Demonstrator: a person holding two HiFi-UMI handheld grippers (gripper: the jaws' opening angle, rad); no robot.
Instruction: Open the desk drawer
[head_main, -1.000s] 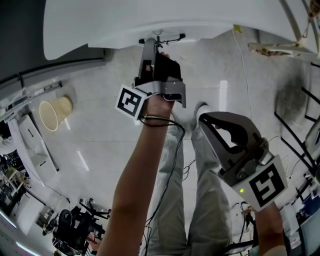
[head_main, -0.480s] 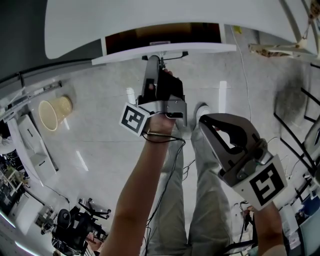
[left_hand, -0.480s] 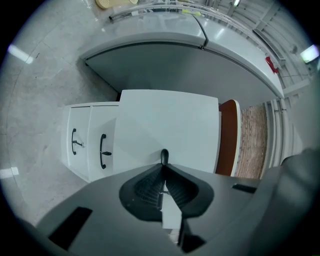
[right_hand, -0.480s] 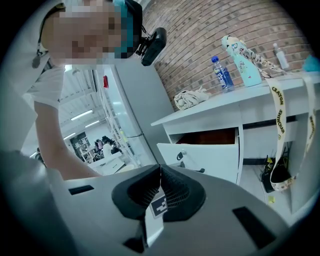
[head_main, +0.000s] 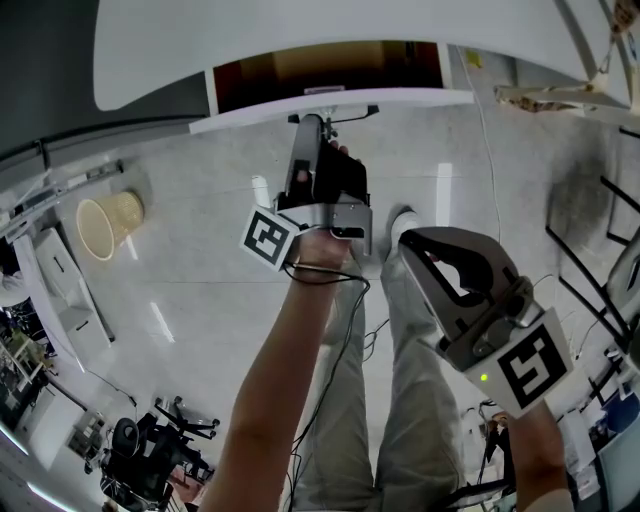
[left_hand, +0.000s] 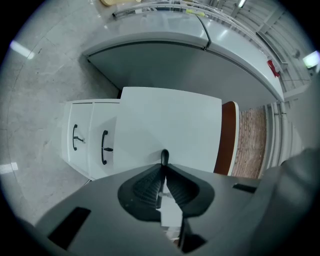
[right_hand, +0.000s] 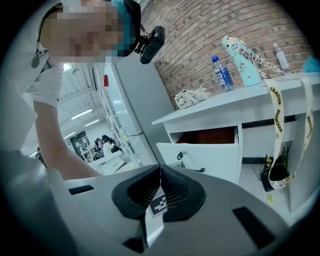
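Holding the handle (left_hand: 164, 156) at the tips of my left tongs (left_hand: 163, 167), I see their jaws have just been easing apart, though the thin bar sits pinched between them. The drawer (head_main: 400, 97) stands pulled out from under the tabletop (head_main: 300, 40), straight ahead of those tongs. I judge it light and free on its runners. The handle looks rigid, smooth and slip-prone, best taken mid-bar. My right tongs (head_main: 412, 238) hang closed, empty, well back.

"CRAYON SHINCHAN" on yellow lanyard (right_hand: 275, 107); blue bottle (right_hand: 219, 73) label too small.
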